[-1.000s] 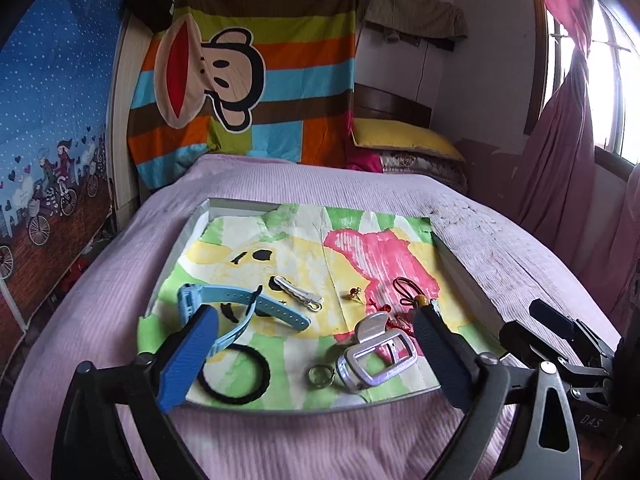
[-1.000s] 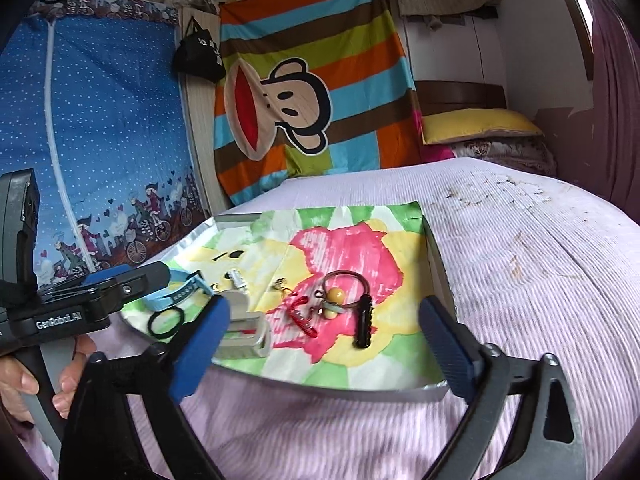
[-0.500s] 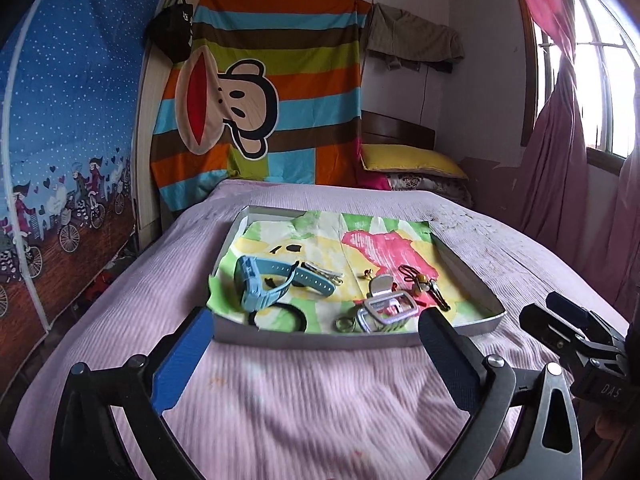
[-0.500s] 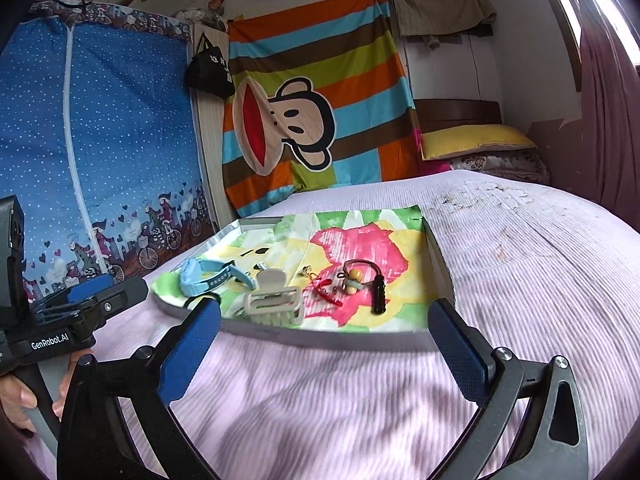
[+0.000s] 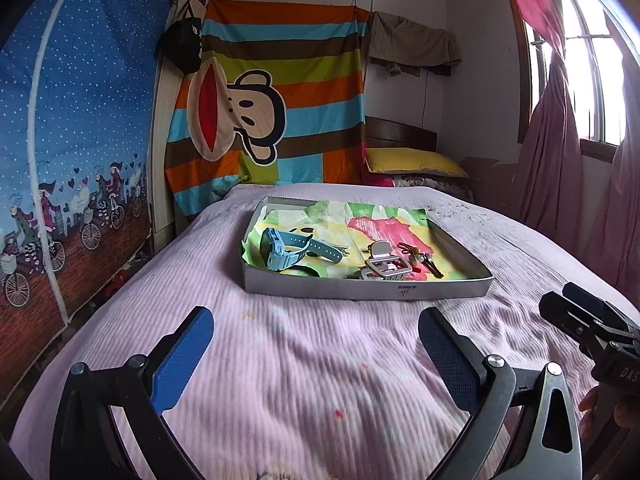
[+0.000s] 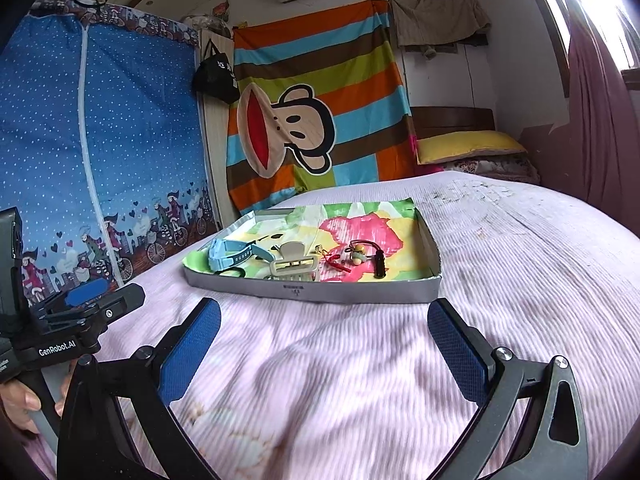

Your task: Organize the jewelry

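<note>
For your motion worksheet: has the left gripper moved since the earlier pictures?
Yes. The left gripper has pulled back toward the person: the tray, once between its fingers, now lies well ahead.

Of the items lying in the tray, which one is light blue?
The watch with its rubber strap, at the tray's left end. The hair claw beside it is cream, the hair tie black.

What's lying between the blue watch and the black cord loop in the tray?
The pale hair claw clip sits between the blue watch and black cord loop, clearest in the right wrist view.
</note>
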Tool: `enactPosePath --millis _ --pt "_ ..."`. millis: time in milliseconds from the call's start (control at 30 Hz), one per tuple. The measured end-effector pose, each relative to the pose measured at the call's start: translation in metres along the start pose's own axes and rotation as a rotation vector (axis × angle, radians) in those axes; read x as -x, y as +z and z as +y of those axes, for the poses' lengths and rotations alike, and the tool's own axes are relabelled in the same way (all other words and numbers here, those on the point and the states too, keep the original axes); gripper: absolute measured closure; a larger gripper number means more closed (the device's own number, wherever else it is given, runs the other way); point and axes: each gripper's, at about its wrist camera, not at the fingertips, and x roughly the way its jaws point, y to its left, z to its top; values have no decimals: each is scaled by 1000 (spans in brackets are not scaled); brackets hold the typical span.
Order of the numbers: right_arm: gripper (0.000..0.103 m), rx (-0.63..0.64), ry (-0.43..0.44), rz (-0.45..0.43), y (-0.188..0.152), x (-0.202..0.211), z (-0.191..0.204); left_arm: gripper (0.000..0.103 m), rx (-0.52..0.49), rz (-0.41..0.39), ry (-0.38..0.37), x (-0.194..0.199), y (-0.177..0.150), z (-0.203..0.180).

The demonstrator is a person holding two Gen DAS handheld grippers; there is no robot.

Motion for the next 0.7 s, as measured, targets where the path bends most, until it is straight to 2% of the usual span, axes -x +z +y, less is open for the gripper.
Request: enactPosePath --millis 367,700 --pt "1 38 -17 -25 -13 35 16 0 -4 -32 17 31 -23 4" --pt "1 63 -44 -38 -23 42 14 0 -3 -32 28 30 -36 6"
